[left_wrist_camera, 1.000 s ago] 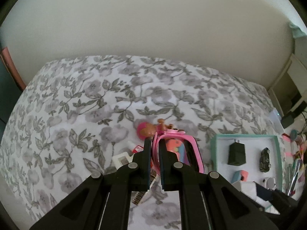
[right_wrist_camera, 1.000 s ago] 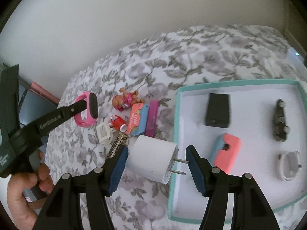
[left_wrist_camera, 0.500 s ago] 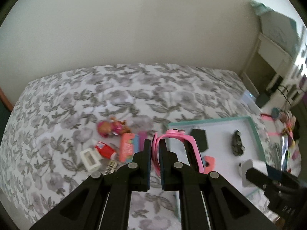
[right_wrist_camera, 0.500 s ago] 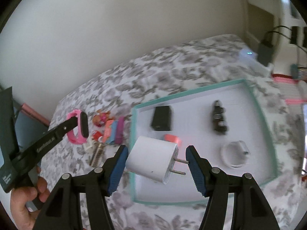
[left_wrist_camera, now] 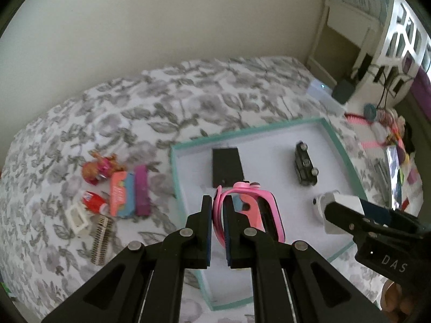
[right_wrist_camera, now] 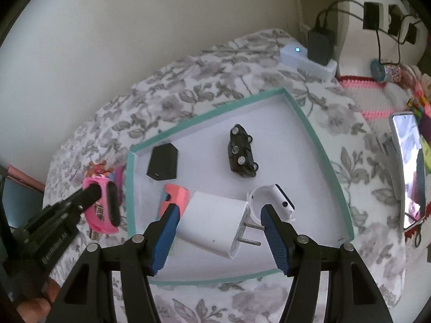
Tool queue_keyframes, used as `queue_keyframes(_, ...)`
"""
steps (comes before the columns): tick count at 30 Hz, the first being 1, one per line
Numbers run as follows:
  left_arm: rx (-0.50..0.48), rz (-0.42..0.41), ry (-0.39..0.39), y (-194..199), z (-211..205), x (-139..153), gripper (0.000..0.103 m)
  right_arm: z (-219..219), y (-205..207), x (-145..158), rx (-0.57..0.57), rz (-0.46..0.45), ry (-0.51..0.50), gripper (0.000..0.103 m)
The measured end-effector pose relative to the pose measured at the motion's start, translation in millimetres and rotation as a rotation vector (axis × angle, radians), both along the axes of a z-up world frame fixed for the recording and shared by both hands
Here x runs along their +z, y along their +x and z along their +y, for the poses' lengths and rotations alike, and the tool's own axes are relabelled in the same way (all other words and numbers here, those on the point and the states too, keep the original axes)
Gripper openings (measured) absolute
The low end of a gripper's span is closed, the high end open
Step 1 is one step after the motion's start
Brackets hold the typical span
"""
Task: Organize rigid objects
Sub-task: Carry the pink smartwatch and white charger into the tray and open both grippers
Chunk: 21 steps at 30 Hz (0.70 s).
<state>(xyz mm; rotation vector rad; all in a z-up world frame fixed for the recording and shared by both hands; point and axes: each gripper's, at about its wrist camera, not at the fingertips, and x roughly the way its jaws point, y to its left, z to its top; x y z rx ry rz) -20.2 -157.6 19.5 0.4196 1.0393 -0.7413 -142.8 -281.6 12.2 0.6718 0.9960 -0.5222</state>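
Left gripper is clamped on the pink band, light, bendy, pinched at its strap. Right gripper squeezes the charger, hard and slick, over the tray.

Setting: home bedroom | Evidence: bed under a grey floral bedspread against a plain wall | small toys near the bed's left edge | white furniture with plugged-in chargers beyond its far right corner
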Motion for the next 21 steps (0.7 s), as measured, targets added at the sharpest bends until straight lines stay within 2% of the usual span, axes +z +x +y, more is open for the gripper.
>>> queue_keyframes(5, -0.013, 0.057, 0.017, -2, -13, -20, 0.008, -12, 1, -2, -0.032, -0.007, -0.002, 0.065)
queue_keyframes(12, -0.042, 0.091, 0.019, -5, -40, -30, 0.008, -44, 0, 3, -0.114, -0.003, -0.051, 0.065)
queue_keyframes(21, -0.095, 0.065, 0.048, 2, -87, -41, 0.008, -81, 1, -29, -0.2, 0.065, -0.021, 0.065)
